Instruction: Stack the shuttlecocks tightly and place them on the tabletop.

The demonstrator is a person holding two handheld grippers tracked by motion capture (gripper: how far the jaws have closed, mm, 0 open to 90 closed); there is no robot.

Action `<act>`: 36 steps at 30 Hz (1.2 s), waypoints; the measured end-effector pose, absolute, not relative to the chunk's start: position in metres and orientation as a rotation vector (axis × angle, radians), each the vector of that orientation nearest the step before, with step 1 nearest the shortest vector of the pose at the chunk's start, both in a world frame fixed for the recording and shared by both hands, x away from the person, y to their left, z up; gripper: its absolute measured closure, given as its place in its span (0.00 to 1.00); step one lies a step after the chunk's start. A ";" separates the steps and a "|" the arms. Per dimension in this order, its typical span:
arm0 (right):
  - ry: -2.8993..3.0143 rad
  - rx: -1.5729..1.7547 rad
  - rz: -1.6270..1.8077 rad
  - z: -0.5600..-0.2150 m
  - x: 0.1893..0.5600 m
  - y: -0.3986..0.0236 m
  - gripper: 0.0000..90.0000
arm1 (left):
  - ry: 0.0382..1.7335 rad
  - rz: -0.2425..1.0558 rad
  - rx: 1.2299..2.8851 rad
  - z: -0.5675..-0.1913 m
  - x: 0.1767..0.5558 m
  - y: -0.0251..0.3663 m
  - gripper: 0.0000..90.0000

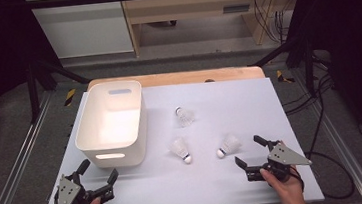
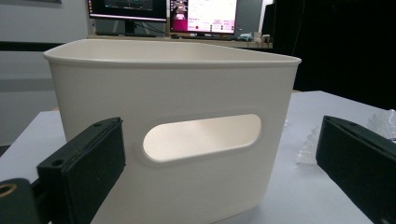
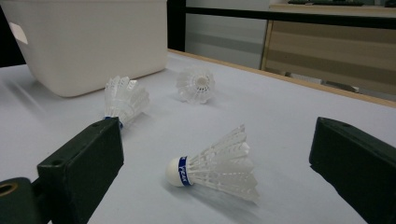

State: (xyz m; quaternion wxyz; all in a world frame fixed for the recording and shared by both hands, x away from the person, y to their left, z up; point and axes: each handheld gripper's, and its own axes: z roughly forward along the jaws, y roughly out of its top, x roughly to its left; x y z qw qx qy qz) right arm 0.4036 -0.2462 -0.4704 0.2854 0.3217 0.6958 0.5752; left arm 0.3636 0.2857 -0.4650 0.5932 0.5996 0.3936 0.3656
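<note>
Three shuttlecocks lie on the worktop [image 1: 269,103] right of one white bin [image 1: 112,122] — near [image 1: 229,145], middle [image 1: 180,149], far [image 1: 185,115], seemingly none touching. Two tools — left tool [image 1: 97,173] before the bin, right tool [image 1: 248,150] just beside the near shuttlecock — both gape wide, holding nothing.

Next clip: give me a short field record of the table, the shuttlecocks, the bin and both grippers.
surface: white table top
bin: white plastic bin with handle slots, at the left, nothing seen inside
shuttlecocks: three, all lying on the table outside the bin: far shuttlecock, middle shuttlecock, right shuttlecock
left gripper: open, holding nothing, facing the bin
right gripper: open, holding nothing, facing the right shuttlecock
</note>
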 end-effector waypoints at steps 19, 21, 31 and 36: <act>1.869 0.885 1.502 -0.469 0.402 -0.244 0.04 | 0.919 0.780 1.481 -0.459 0.347 0.254 0.03; 1.869 0.886 1.500 -0.470 0.402 -0.245 0.04 | 0.917 0.771 1.501 -0.457 0.346 0.247 0.03; 1.855 0.888 1.512 -0.468 0.399 -0.249 0.04 | 0.866 0.715 1.585 -0.447 0.346 0.195 0.04; 1.857 0.886 1.519 -0.468 0.400 -0.247 0.03 | 0.851 0.707 1.666 -0.441 0.352 0.163 0.04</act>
